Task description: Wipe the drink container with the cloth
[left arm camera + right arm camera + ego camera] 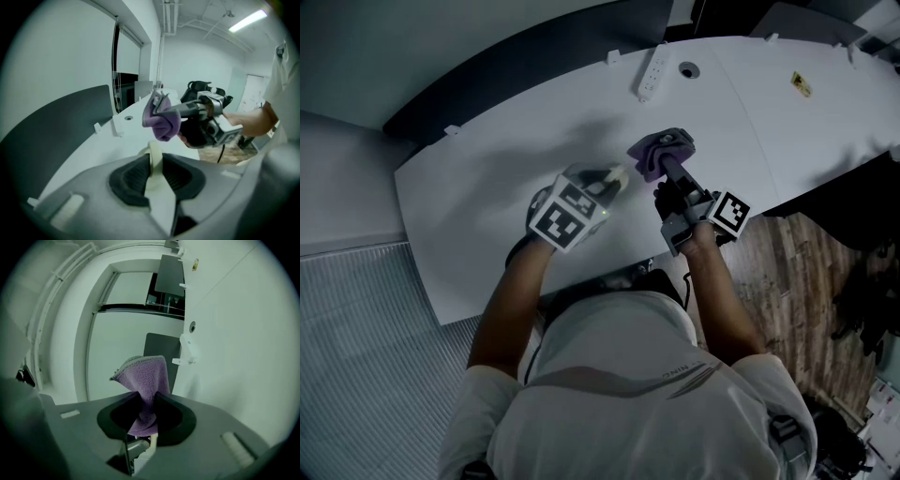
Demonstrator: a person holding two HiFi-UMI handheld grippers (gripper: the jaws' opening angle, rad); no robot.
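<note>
My left forearm reaches forward from my body and the left gripper (594, 190) tips downward toward the white desk (478, 197), its marker cube facing up at my head. Its jaws are closed on the drink container (609, 175), a pale cream thing that the left gripper view shows edge-on as a thin strip pinched between the two dark pads (129, 176). The container (160, 194) has its long axis along the line of the jaws. Its far end pokes out past their tips, up and to the right in the head view, toward the cloth. I cannot tell whether that end touches the desk. My right forearm stretches forward beside the left one, and the right gripper (669, 174) lies about level and points away from me across the desk toward the power strip (652, 73) at the far edge. Its jaws are clamped on the purple cloth (658, 148), bunched and nipped at its middle. In the right gripper view a folded flap of the cloth (146, 375) fans out beyond the jaw tips and a short tail hangs back between the pads. Seen from the left gripper, the cloth (162, 121) hangs in the air just past the container's tip, near it but apart.
</note>
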